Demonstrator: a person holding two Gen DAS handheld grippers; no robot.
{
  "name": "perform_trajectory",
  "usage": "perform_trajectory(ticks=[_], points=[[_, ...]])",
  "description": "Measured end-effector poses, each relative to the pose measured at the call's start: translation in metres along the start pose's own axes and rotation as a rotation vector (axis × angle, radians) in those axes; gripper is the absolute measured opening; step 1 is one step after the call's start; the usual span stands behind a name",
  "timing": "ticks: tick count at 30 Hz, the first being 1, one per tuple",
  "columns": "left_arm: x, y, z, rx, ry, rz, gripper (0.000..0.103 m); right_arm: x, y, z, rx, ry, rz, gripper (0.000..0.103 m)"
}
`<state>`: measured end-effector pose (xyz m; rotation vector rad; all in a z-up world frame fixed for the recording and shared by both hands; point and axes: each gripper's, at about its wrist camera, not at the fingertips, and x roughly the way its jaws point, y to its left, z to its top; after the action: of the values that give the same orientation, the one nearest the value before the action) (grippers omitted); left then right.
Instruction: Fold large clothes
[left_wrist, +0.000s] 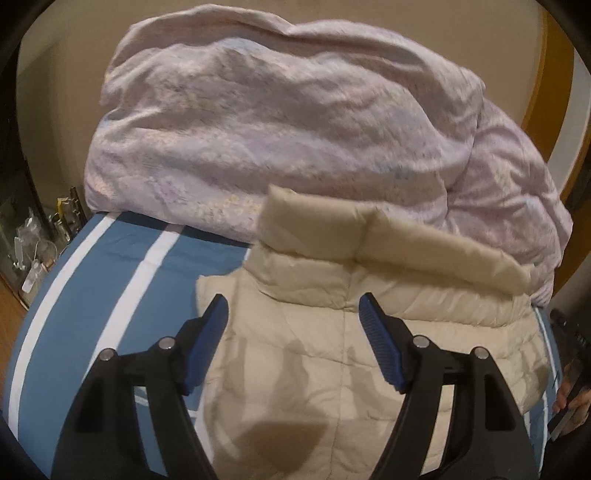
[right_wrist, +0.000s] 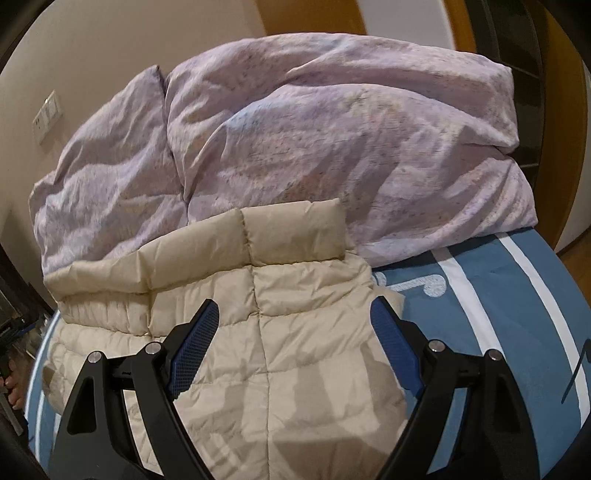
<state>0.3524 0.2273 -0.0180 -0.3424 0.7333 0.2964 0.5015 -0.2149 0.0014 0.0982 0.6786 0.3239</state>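
From the left wrist, your left gripper (left_wrist: 291, 310) hangs spread wide with nothing between its blue pads, over the beige quilted down jacket (left_wrist: 332, 332) lying on the blue white-striped bedsheet (left_wrist: 110, 266), its collar against the heaped lilac duvet (left_wrist: 280, 129).

From the right wrist, your right gripper (right_wrist: 295, 314) is likewise spread and empty above the same jacket (right_wrist: 277, 332), just short of the duvet (right_wrist: 332, 147).
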Motion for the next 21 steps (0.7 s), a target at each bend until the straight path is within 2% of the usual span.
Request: perform_trajectory(ticks=[8,12,15,21], points=[[0.045,-0.018,0.004,-0.008,0.031,0.012,0.073,0.039,0.012,0.009,-0.044,0.017,-0.058,0.086],[0.067,-0.027,0.005,0.013,0.033,0.063,0.073,0.062,0.011,0.011,-0.057,0.030,-0.118,0.086],[0.086,-0.030,0.001,0.036,0.031,0.129,0.073,0.078,0.010,0.005,-0.075,0.056,-0.172,0.083],[0.104,-0.021,-0.007,0.023,0.025,0.177,0.076,0.097,0.003,-0.006,-0.075,0.096,-0.225,0.081]])
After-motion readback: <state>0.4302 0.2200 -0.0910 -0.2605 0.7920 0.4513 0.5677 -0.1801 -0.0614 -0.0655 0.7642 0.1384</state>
